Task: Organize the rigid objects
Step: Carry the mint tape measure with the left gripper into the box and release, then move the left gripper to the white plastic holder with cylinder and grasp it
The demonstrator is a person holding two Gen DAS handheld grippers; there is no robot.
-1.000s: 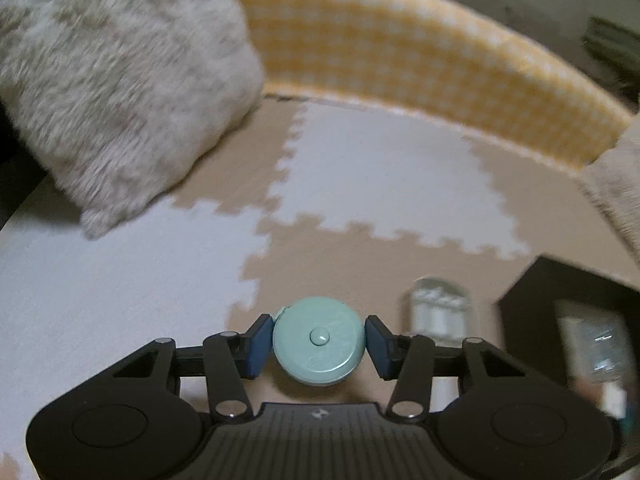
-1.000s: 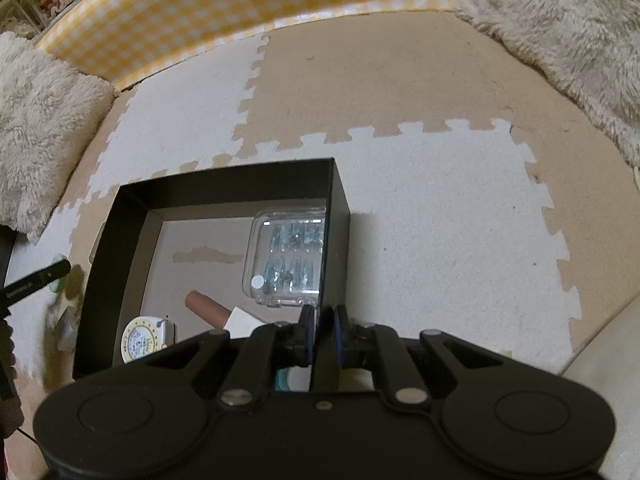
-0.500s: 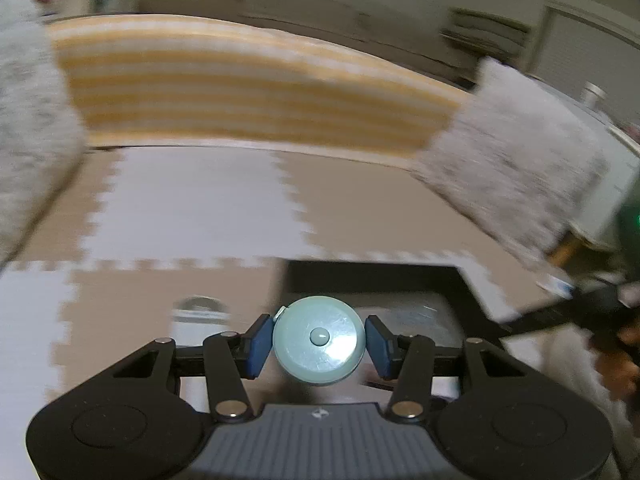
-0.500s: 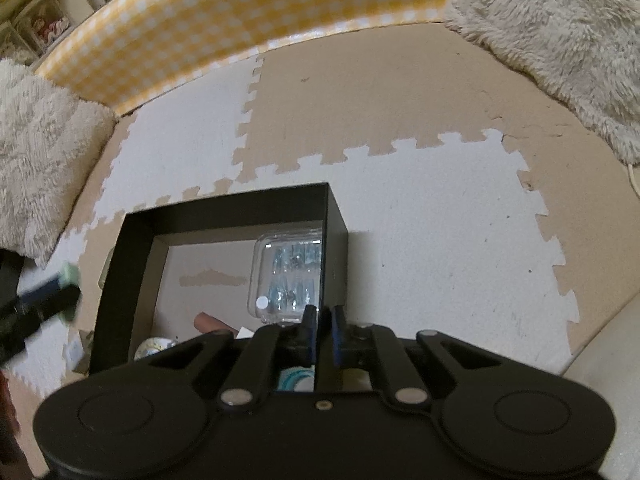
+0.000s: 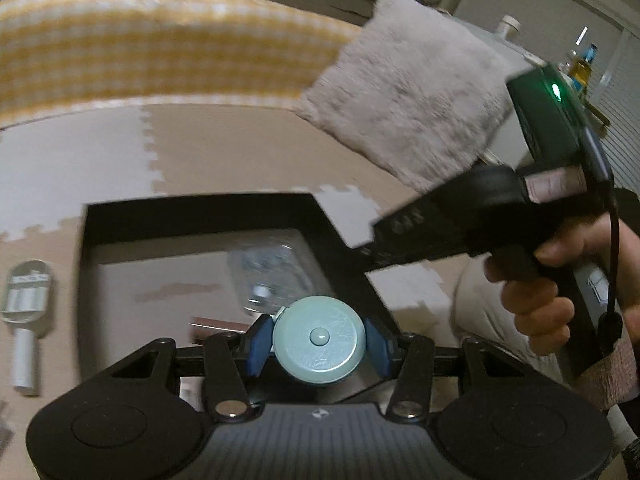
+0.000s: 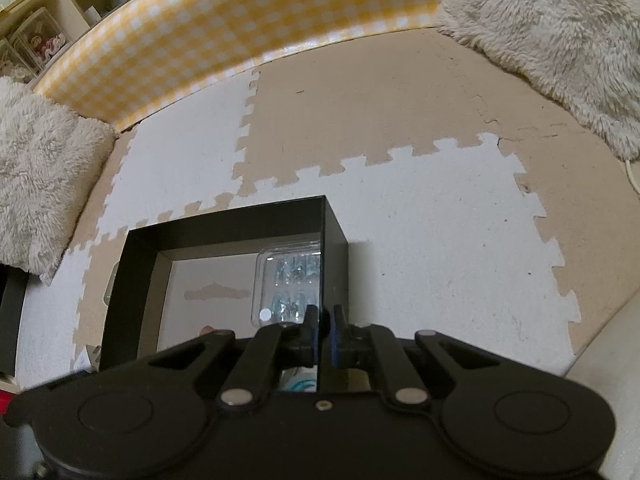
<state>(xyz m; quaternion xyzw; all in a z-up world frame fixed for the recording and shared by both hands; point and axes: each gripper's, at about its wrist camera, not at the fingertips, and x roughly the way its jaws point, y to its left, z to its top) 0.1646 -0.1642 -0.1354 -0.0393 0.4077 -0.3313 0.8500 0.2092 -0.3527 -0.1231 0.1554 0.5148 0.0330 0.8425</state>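
While clamped on the box wall (image 6: 334,256), right gripper (image 6: 325,322).

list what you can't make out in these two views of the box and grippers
- Left wrist view: the clear case in the black box is motion-blurred; its contents are unreadable.
- Right wrist view: the right gripper body covers the box's near half; a teal item below it is mostly hidden.
- Left wrist view: the white scoop-like object on the mat is blurred.

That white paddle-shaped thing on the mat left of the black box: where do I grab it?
Grip the white paddle-shaped thing by its narrow round handle, coming down from above, jaws across it. It lies flat on the foam mat, and its head looks wider.
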